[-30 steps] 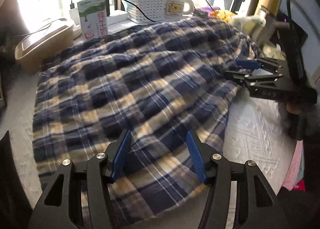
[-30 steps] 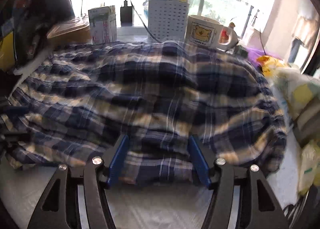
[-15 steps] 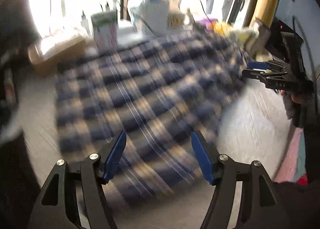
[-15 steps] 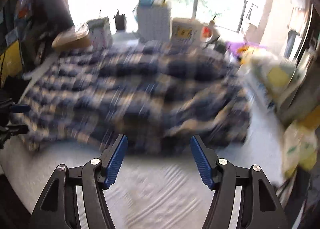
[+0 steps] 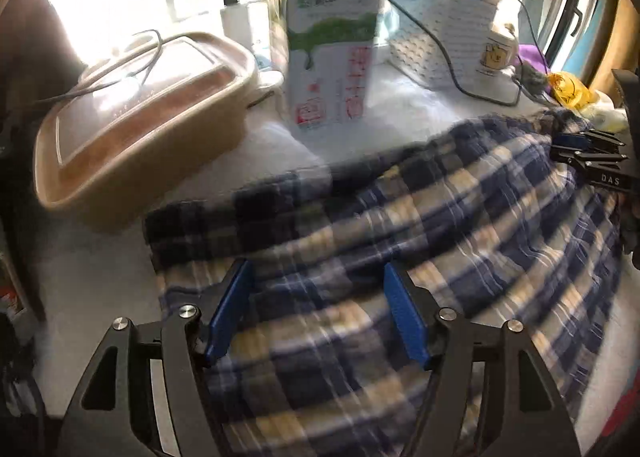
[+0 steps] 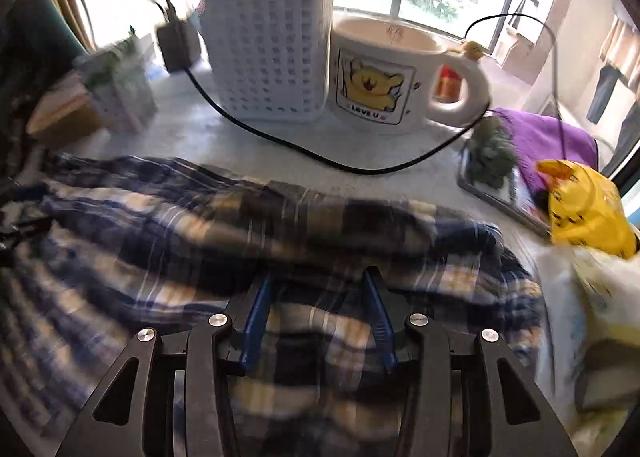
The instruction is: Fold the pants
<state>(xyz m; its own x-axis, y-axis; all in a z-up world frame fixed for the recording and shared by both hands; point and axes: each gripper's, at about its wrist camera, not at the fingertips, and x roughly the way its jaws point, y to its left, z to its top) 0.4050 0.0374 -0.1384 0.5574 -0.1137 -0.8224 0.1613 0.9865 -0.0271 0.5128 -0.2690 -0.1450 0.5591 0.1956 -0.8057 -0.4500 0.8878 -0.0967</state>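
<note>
One pair of navy-and-cream plaid cotton pants [image 5: 420, 217] lay on the white surface [image 5: 100, 257]; two hand-held grippers, left [image 5: 316, 309] and right [image 6: 316, 317], hung spread apart above it, beyond them one bear-printed white mug [image 6: 380, 77]

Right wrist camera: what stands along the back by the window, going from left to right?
Green-and-white carton → white perforated basket → bear mug → purple cloth → yellow bag. The plaid pants lie in front of them all.
</note>
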